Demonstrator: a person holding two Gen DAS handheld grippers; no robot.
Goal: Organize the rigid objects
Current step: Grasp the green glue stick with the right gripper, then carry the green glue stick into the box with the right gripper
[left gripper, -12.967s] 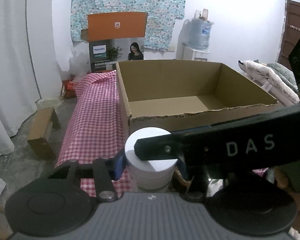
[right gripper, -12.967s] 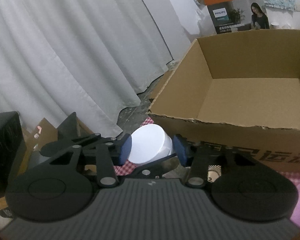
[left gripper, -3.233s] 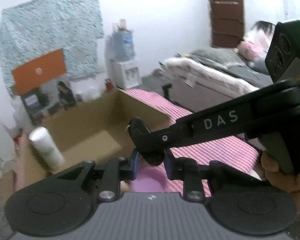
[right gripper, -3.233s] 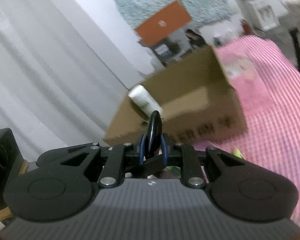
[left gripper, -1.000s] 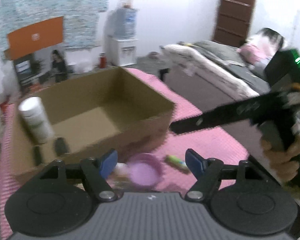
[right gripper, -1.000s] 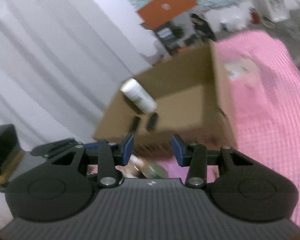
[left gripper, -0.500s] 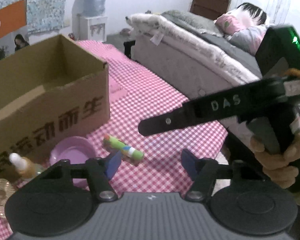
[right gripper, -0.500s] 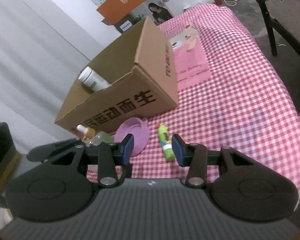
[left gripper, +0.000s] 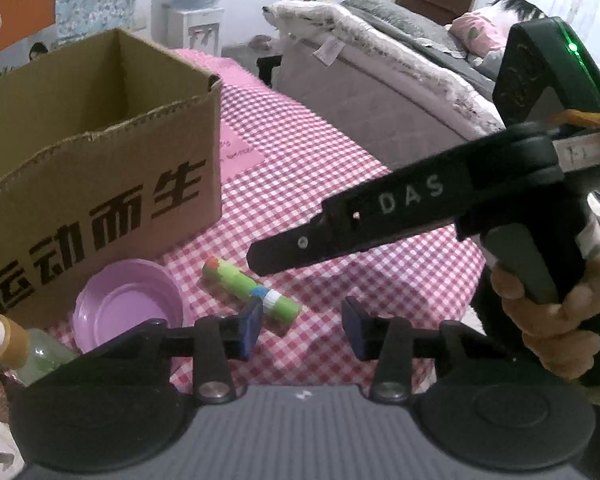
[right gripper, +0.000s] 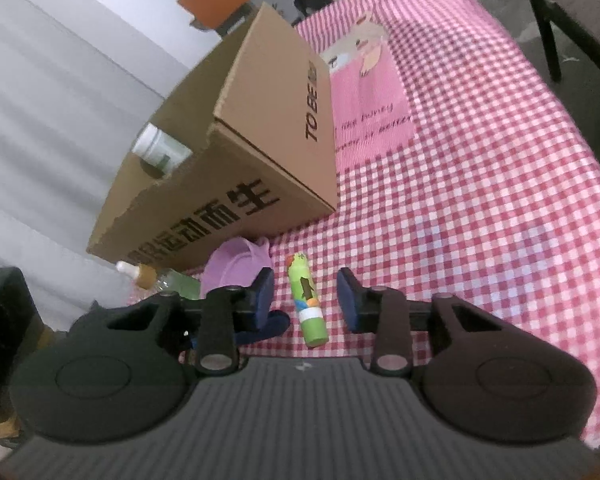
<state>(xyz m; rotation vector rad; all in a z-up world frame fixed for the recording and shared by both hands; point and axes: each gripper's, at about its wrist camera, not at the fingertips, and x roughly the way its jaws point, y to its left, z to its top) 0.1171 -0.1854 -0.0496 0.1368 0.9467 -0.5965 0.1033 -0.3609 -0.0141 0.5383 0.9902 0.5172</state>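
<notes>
Left wrist view: the left gripper (left gripper: 300,326), emptied a moment ago, has swung away from the cardboard box (left gripper: 100,184) and now hovers, fingers apart, over the checked cloth (left gripper: 340,168) near a green tube (left gripper: 252,286) and purple bowl (left gripper: 128,304). Right wrist view: the right gripper (right gripper: 305,306) (also emptied) is lowered, fingers spread either side of the tube, likely the next pick; a white bottle (right gripper: 160,152) already stands in the box.

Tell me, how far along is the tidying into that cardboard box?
Partly done, it seems. One white jar already sits inside the box. Nothing is in hand: both the left gripper and the right gripper are open and empty, the right one lined up over the green tube. The tube, the purple bowl and a small bottle still lie outside on the checked cloth.
</notes>
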